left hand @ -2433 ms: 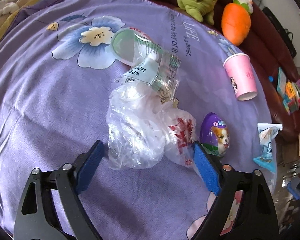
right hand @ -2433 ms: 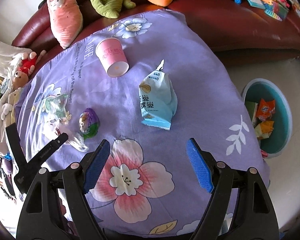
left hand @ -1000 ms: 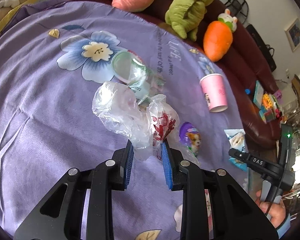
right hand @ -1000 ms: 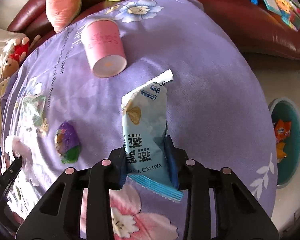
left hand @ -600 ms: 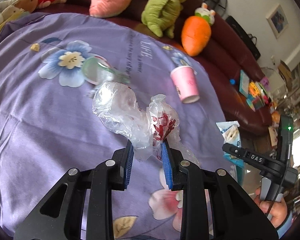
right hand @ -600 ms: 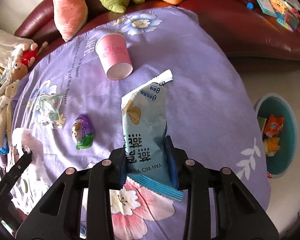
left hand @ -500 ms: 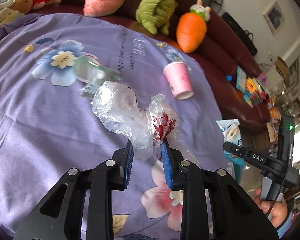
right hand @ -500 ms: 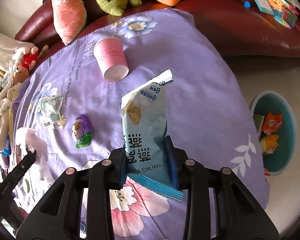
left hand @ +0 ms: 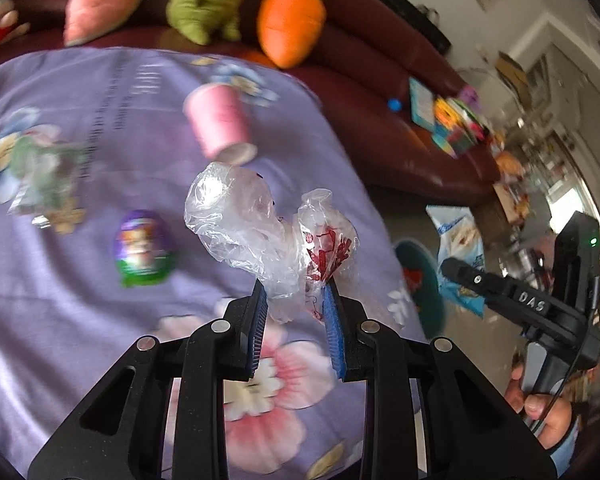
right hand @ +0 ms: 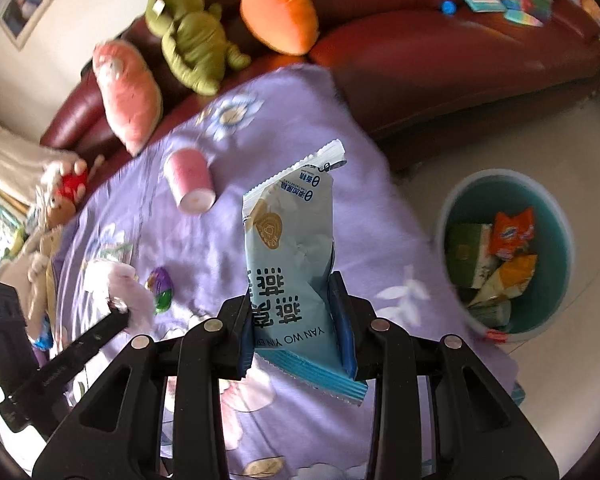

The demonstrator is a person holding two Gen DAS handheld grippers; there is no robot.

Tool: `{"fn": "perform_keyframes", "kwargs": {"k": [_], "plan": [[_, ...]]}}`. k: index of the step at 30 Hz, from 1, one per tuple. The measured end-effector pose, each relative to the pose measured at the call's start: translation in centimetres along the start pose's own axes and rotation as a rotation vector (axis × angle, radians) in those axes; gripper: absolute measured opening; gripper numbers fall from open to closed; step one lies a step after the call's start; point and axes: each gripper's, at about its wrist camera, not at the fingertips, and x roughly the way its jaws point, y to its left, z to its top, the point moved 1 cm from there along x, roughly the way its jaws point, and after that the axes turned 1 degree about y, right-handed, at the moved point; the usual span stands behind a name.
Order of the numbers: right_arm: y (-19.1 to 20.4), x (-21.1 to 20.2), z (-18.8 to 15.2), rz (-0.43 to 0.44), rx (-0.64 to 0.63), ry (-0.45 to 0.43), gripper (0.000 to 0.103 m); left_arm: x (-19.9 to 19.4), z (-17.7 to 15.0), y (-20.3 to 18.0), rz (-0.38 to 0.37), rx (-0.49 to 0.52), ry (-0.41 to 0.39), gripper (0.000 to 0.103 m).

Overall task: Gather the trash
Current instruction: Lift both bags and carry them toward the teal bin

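Currently listed, largest first, each placed against the round teal waste bin [right hand: 556,240] on the floor.

1. Purple floral bedspread [right hand: 300,120]: its edge hangs just beside the bin, toward the maroon sofa [right hand: 440,52].
2. Teal bin: already holds several wrappers, orange and green among them.
3. Right gripper [right hand: 296,320]: jaws nearly closed, pinching a pale blue snack packet [right hand: 288,248] by its lower end, long axis upright. The bin lies to the packet's right and lower, near; this hand is the nearer one.
4. Left gripper [left hand: 294,314]: jaws narrowed onto a crumpled clear plastic bag with red print [left hand: 272,236], held above the bedspread. In its view the bin appears right of the bag, partly hidden behind the other tool, so its distance is hard to judge.
5. Pink paper cup [left hand: 220,124]: on its side on the bedspread, well apart from the bin.
6. Purple egg-shaped toy package [left hand: 144,242]: on the bedspread, farther from the bin than the cup in the right view.

Changes: earlier both grippers stood wide open over the bag and packet lying on the spread; a second ago both were gripped low. Now both are lifted and carried toward the bin, which looms larger in the right view.
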Motion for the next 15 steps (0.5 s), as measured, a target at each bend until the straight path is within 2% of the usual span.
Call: {"fn": "perform_keyframes", "kwargs": {"k": [15], "plan": [[-13.9,-4.3,0.5,0.009,0.219,-0.127,0.032,9.4,1.1,-13.8,-0.004,0.260,0.127,0.027]]}}
